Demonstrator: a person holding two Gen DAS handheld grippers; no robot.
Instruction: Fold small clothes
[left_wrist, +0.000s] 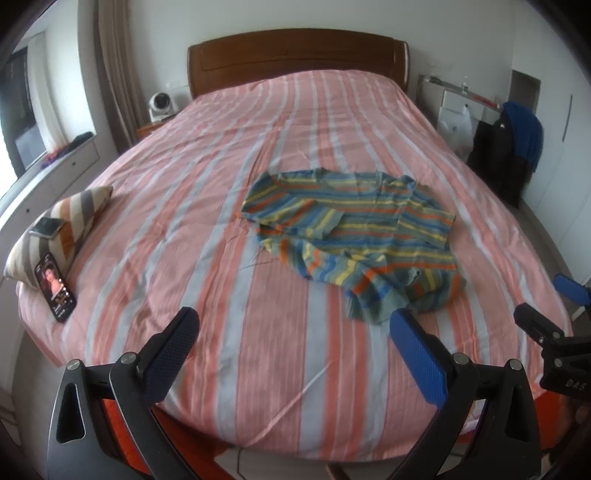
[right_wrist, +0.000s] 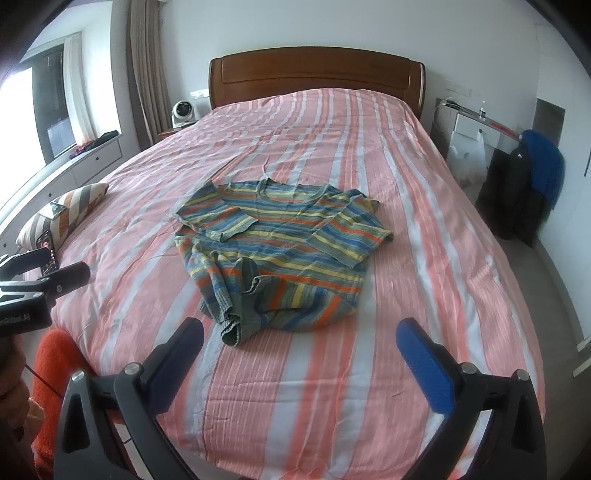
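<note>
A small striped knit sweater (left_wrist: 354, 236) in blue, yellow, green and orange lies crumpled on the pink-striped bed (left_wrist: 207, 206), neck toward the headboard, sleeves folded over the body, hem bunched at the near side. It also shows in the right wrist view (right_wrist: 280, 243). My left gripper (left_wrist: 293, 325) is open and empty, above the bed's foot, short of the sweater. My right gripper (right_wrist: 299, 334) is open and empty, just in front of the bunched hem. The right gripper's fingers (left_wrist: 535, 321) show at the left view's right edge; the left gripper's fingers (right_wrist: 70, 275) show at the right view's left edge.
A striped cushion (left_wrist: 79, 218) with a phone (left_wrist: 46, 227) on it lies at the bed's left edge, and a second lit phone (left_wrist: 55, 288) leans against it. A wooden headboard (left_wrist: 295, 55) stands at the far end. Dark and blue clothes (left_wrist: 517, 147) hang to the right.
</note>
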